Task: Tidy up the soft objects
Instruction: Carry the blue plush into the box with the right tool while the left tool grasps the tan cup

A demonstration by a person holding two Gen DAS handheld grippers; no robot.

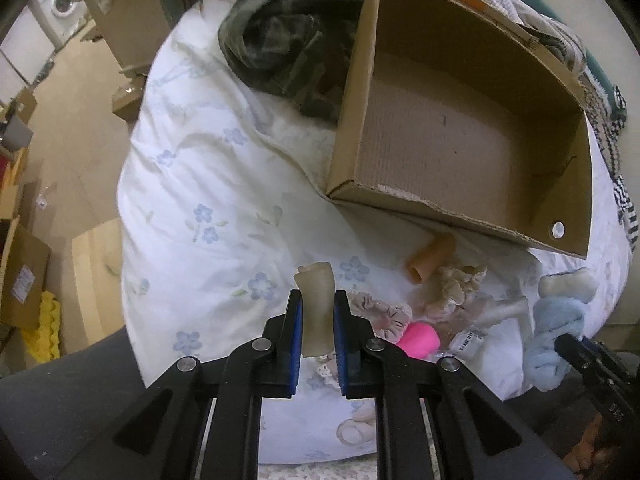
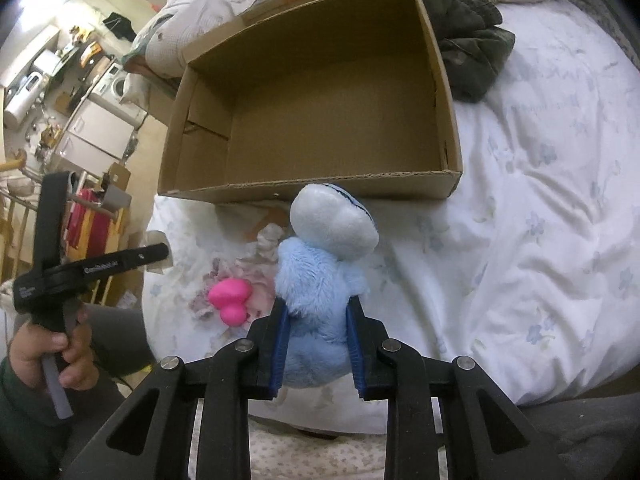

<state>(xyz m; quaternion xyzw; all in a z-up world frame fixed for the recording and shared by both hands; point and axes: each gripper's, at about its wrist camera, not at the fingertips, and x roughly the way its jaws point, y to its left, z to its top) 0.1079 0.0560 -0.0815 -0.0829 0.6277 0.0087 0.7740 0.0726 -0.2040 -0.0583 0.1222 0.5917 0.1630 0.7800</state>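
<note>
My left gripper (image 1: 316, 300) is shut on a pale beige soft tube (image 1: 317, 308), held above the floral duvet. My right gripper (image 2: 318, 312) is shut on a light blue plush toy (image 2: 316, 280) with a white head (image 2: 334, 222); the plush also shows in the left wrist view (image 1: 554, 328). An empty cardboard box (image 1: 460, 140) lies open just beyond both grippers, also in the right wrist view (image 2: 312, 120). On the duvet lie a pink squishy toy (image 2: 232, 298), an orange tube (image 1: 430, 258), a beige scrunchie (image 1: 460, 284) and a pink floral scrunchie (image 1: 384, 312).
A dark camouflage garment (image 1: 280, 48) lies behind the box, also in the right wrist view (image 2: 468, 40). The floral duvet (image 2: 540, 200) covers the bed. Cardboard boxes (image 1: 24, 280) and a washing machine (image 1: 60, 4) stand on the floor to the left. Crumpled bedding (image 2: 208, 4) lies behind the box.
</note>
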